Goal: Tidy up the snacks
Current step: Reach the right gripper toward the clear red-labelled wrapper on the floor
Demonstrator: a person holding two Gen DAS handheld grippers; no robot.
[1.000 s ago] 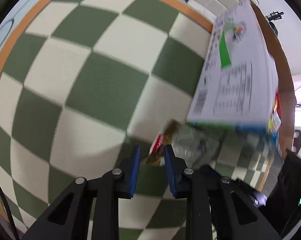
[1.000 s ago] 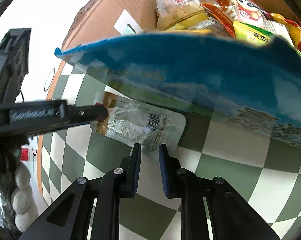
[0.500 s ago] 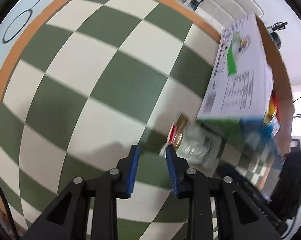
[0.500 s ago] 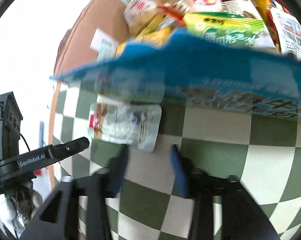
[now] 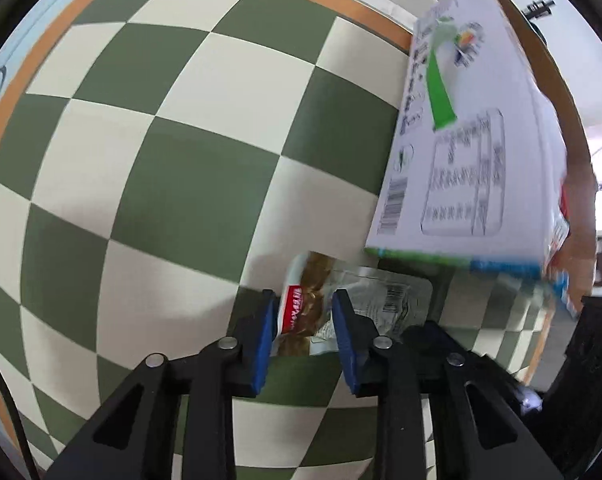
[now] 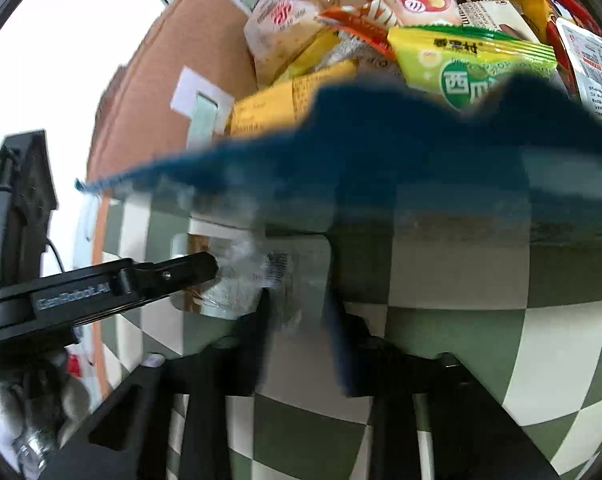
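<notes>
1. Left gripper (image 5: 305, 322): jaws parted a little, blue pads either side of the near end of the clear snack packet (image 5: 341, 304). The pads look just clear of the wrapper, so it brackets the packet but has not clamped it.
2. The packet lies flat on the checkered tablecloth (image 5: 181, 160), straight ahead of the left tips, red-label end nearest them. Its long axis runs forward and off to the right of the left fingers, toward the barcode end.
3. Its far end sits just short of, or slightly under, the white snack box (image 5: 469, 152), which lies ahead and to the right of the left gripper.
4. Right gripper (image 6: 297, 312): jaws apart, nothing between them. This view is smeared by motion, so the width is probably about the same as the left's.
5. From the right tips the packet (image 6: 245, 276) is just ahead and slightly left, barcode end toward them. The left gripper's finger (image 6: 181, 270) reaches in from the left onto the packet's far end.
6. Beyond the packet, above the right tips: a blurred blue edge, then the cardboard box (image 6: 149, 80) heaped with snack bags.
7. Left gripper is the nearer one and already lined up; closing on the label end looks like the next step.
</notes>
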